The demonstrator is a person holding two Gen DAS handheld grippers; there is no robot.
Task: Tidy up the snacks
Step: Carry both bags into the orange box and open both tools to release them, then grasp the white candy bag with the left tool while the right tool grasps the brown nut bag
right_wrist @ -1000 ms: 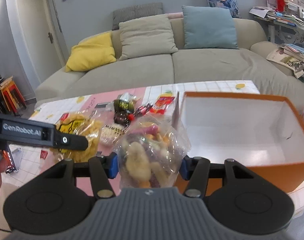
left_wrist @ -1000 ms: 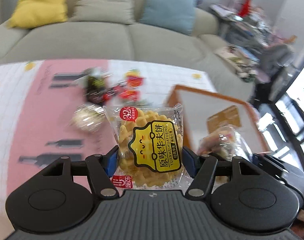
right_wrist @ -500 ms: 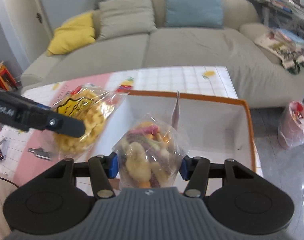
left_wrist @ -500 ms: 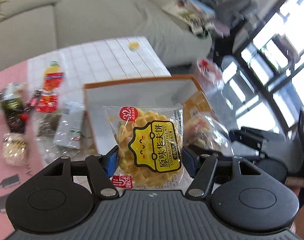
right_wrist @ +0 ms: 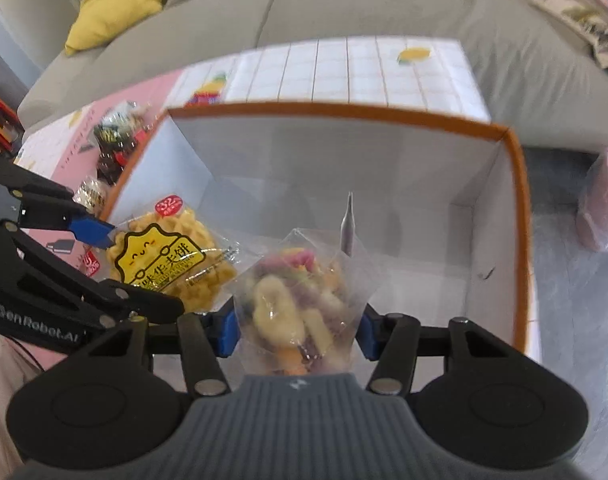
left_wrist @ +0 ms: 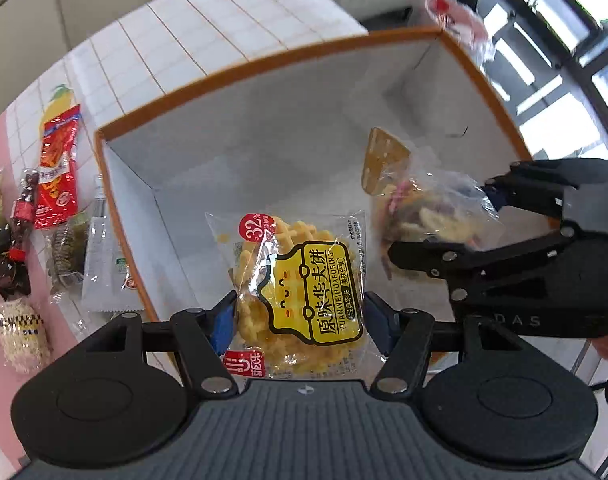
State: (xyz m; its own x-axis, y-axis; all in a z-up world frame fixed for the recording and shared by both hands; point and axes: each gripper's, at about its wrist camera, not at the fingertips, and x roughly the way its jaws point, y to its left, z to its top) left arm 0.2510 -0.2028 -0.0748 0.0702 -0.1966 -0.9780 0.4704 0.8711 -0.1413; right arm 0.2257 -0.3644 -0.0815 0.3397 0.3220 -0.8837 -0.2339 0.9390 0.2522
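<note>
My left gripper [left_wrist: 302, 320] is shut on a yellow waffle cookie packet [left_wrist: 304, 292] and holds it over the near left part of an orange-rimmed white box [left_wrist: 232, 72]. My right gripper [right_wrist: 298, 330] is shut on a clear bag of mixed colourful chips [right_wrist: 300, 304] and holds it over the same box [right_wrist: 515, 208]. The right gripper also shows in the left wrist view [left_wrist: 443, 224], with the chip bag [left_wrist: 423, 208]. The left gripper shows in the right wrist view [right_wrist: 144, 260], with the waffle packet [right_wrist: 168, 260]. The box floor looks bare.
Several snacks lie on the table left of the box: a red packet [left_wrist: 58, 164], a white sachet [left_wrist: 104, 272], dark wrapped sweets [left_wrist: 8, 256] and a pale puffed snack [left_wrist: 22, 336]. A grey sofa [right_wrist: 343, 8] stands behind. A pink bag [right_wrist: 603, 204] sits on the floor to the right.
Both grippers have moved forward and tilted down over the box with their packets. The box now fills both views and the sofa has slid out of the top.
</note>
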